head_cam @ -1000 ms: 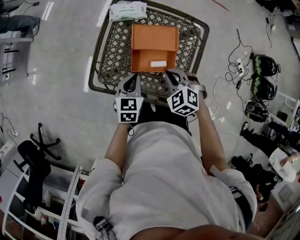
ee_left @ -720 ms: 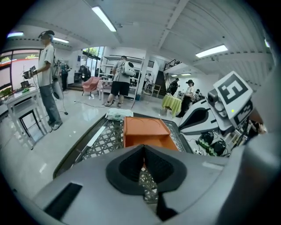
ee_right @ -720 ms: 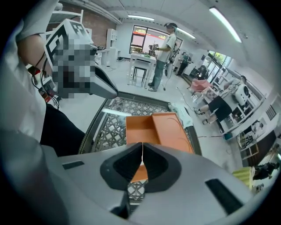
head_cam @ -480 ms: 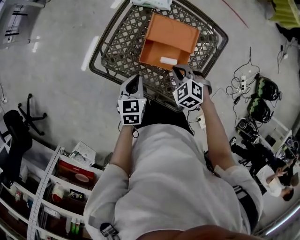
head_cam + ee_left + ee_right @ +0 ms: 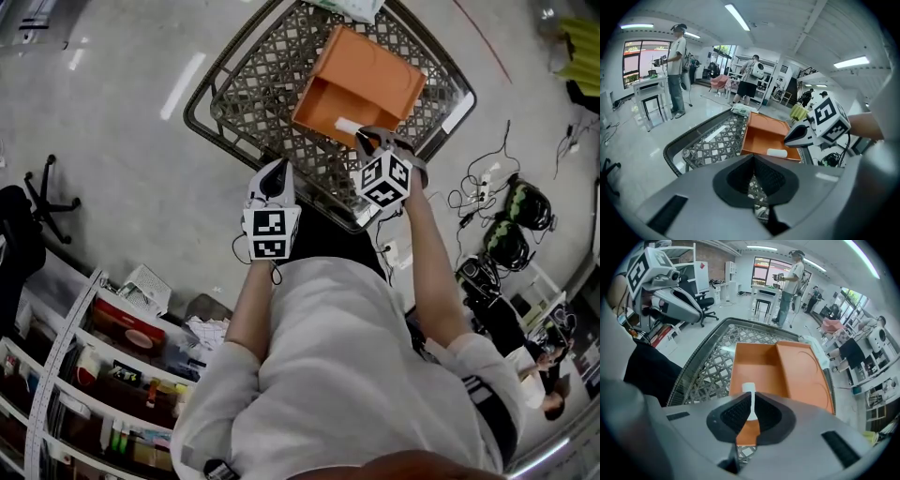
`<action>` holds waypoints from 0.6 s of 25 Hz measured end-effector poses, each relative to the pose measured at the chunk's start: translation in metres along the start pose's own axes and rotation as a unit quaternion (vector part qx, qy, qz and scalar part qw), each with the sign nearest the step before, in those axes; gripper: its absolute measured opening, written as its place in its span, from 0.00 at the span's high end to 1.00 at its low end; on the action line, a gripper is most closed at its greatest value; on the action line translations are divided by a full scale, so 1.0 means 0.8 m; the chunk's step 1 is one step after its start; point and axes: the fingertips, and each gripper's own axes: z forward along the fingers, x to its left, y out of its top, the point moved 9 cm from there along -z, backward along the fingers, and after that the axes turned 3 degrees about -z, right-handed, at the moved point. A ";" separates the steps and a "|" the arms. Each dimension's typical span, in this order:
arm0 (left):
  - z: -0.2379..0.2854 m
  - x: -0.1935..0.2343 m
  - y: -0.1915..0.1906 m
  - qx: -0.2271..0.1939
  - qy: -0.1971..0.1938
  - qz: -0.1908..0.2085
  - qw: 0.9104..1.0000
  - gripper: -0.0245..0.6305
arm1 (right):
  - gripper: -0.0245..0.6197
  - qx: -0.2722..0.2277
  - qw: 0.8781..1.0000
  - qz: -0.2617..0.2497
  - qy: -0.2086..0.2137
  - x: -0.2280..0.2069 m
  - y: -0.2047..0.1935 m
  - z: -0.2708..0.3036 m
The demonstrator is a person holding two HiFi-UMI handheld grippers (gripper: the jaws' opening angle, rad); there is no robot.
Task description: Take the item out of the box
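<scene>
An open orange box (image 5: pixel 361 80) lies on a dark lattice table (image 5: pixel 253 89), its lid folded flat beside it. A small white oblong item (image 5: pixel 349 127) rests inside the box near its front wall. My right gripper (image 5: pixel 367 138) is shut, its tips just above and beside the item; in the right gripper view (image 5: pixel 751 401) the white item (image 5: pixel 749 390) shows through the slit between the closed jaws. The left gripper view shows the item (image 5: pixel 777 152) lying loose on the box floor (image 5: pixel 761 138). My left gripper (image 5: pixel 275 171) hovers shut at the table's near rim, holding nothing.
A white packet (image 5: pixel 352 7) sits at the table's far edge. Shelving (image 5: pixel 84 356) stands at lower left, an office chair (image 5: pixel 19 216) to the left. Cables and helmets (image 5: pixel 511 225) litter the floor on the right. People (image 5: pixel 675 70) stand beyond the table.
The view has swung, so the table and box now sit higher and to the right. My right gripper has reached forward over the box's front edge to the white item. The left stays near the rim.
</scene>
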 end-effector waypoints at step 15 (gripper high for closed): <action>0.018 0.026 0.013 0.028 -0.013 0.005 1.000 0.95 | 0.81 0.050 0.997 -0.011 0.049 -0.012 0.000 0.060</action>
